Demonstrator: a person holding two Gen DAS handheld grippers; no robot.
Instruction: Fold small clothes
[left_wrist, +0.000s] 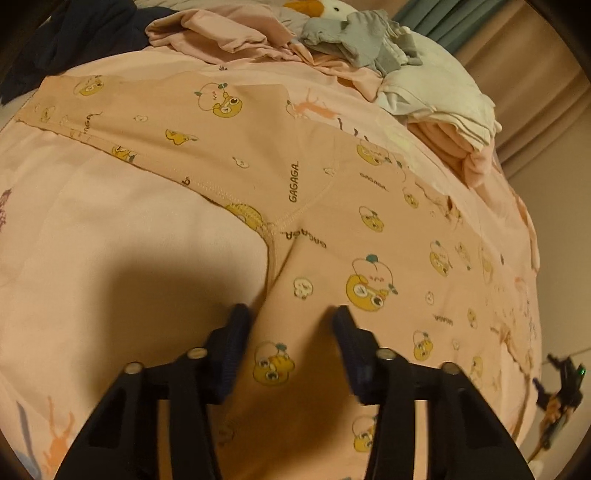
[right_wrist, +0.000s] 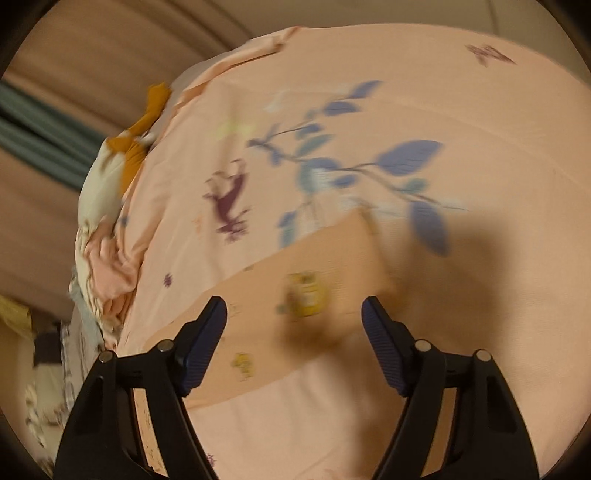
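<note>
A small peach pair of pants (left_wrist: 295, 184) printed with yellow cartoon faces and "GAGAGA" lies spread flat on the pink bedsheet (left_wrist: 110, 240). My left gripper (left_wrist: 291, 314) is open just above one leg, near the crotch seam, holding nothing. In the blurred right wrist view, my right gripper (right_wrist: 295, 306) is open over the end of a pant leg (right_wrist: 314, 273), with its cuff edge just ahead of the fingers. The right gripper also shows small at the far right of the left wrist view (left_wrist: 561, 391).
At the back of the bed lie a crumpled pink garment (left_wrist: 221, 29), grey clothes (left_wrist: 362, 40), a white folded garment (left_wrist: 436, 92) and a plush duck (left_wrist: 325, 7). Dark clothing (left_wrist: 74, 40) lies back left. Crumpled clothes (right_wrist: 110, 206) sit at the bed's left edge.
</note>
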